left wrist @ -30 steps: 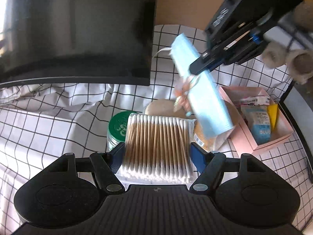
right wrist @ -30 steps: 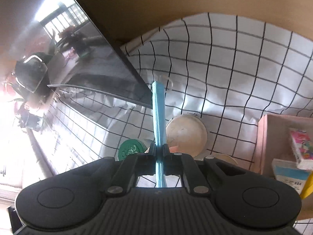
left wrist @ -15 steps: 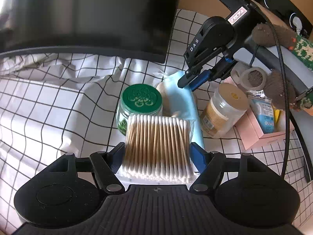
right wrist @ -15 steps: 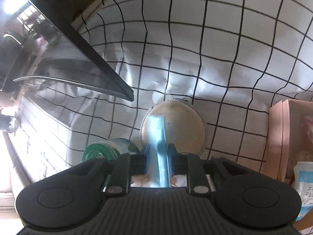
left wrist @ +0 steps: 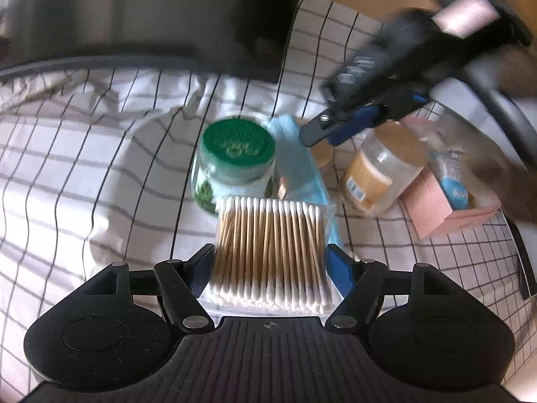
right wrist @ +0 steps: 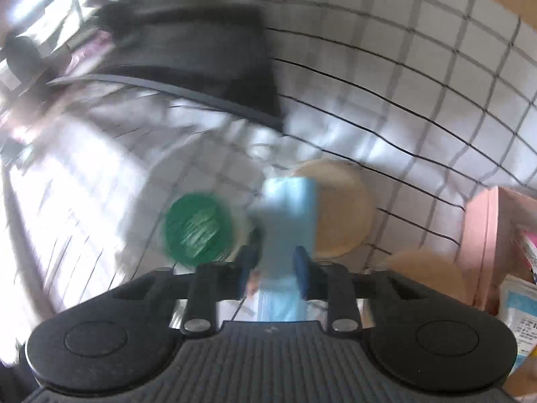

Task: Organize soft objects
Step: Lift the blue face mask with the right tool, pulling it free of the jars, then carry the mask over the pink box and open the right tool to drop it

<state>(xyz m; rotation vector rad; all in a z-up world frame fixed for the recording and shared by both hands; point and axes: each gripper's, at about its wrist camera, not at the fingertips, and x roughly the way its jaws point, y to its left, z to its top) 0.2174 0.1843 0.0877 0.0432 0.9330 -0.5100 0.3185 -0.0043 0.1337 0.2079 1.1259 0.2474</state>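
In my left gripper [left wrist: 270, 265] I have a clear pack of cotton swabs [left wrist: 271, 252], wooden stems and white tips in a neat row, and the blue pads press on both of its sides, so the jaws are closed on it at about the pack's width. It hangs near me, over the checked tablecloth [left wrist: 100, 174]. Just beyond the pack stands a glass jar with a green lid [left wrist: 236, 142], and to its right lies a light blue pack of face masks [left wrist: 297, 168], running from the far side back toward me and partly hidden behind the swabs. My right gripper [right wrist: 273, 263] comes in from the upper right of the left camera's view, blurred, with its tips just above the far end of the blue pack. In its own camera the jaws are opening: the pack sits between the two blue pads [right wrist: 246, 265], with a thin gap showing on either side, so I read it as no longer pinched. Under the pack's far end I see a round beige lid or dish [right wrist: 342, 215]; which, I cannot tell. To the right stands a plastic jar with a tan lid [left wrist: 379, 171], and farther right a pink box [left wrist: 436, 211] holding small packets. A dark screen [left wrist: 151, 16] stands at the far left.
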